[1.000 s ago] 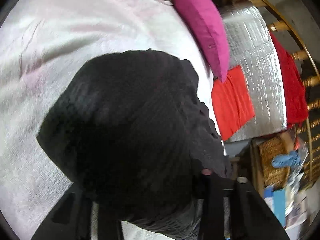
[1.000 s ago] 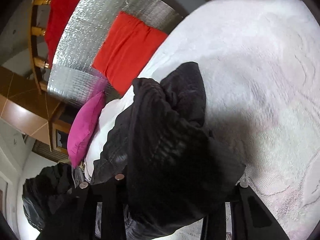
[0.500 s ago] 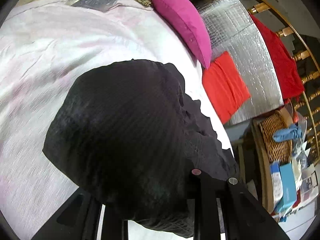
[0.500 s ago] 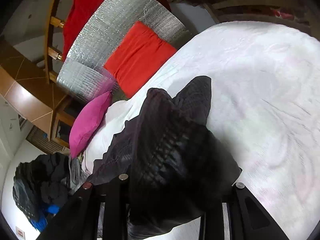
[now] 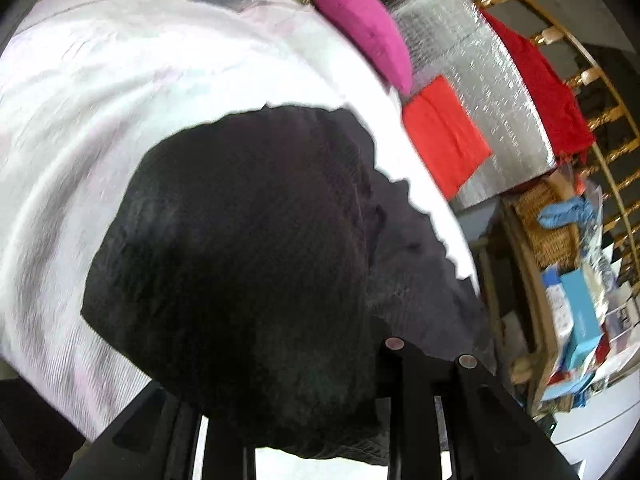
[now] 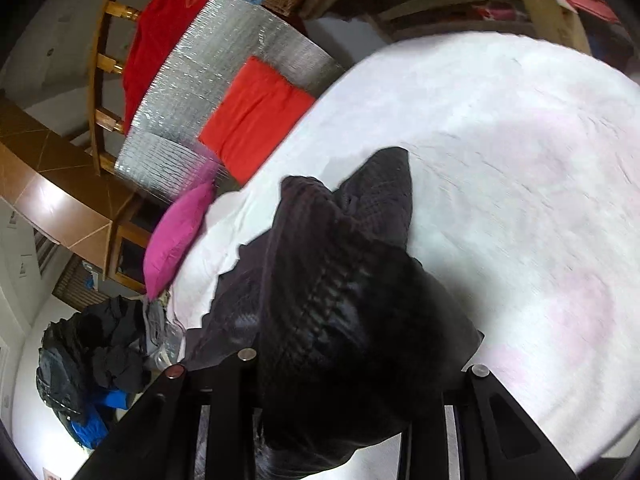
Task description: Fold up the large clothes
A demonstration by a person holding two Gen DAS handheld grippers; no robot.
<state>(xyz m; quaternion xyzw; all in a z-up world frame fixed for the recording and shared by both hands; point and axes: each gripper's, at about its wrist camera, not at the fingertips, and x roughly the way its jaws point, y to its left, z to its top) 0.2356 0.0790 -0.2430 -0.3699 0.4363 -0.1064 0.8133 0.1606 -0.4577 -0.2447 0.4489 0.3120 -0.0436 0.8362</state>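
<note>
A black ribbed garment (image 5: 240, 240) hangs bunched over the white bed cover (image 5: 120, 100), filling the middle of both views. My left gripper (image 5: 296, 412) has this cloth between its jaws; the jaws are opening slightly, and the fabric still drapes over the fingertips and hides them. In the right wrist view the same garment (image 6: 340, 280) rises to a peak over the bed cover (image 6: 500, 160). My right gripper (image 6: 340, 400) is shut on a thick fold of it.
A magenta pillow (image 5: 360, 28) lies at the bed's edge, beside an orange-red cloth (image 5: 444, 132) on a silver foil mat (image 5: 492, 92). A red garment (image 5: 548, 92) hangs on a wooden rail. A wicker basket (image 5: 548, 224) stands nearby. Dark clothes (image 6: 88, 360) are piled on the floor.
Both grippers have carried the black garment sideways over the bed. The floor pile has come into the right wrist view, and more of the bed shows in both. Both still hold the garment.
</note>
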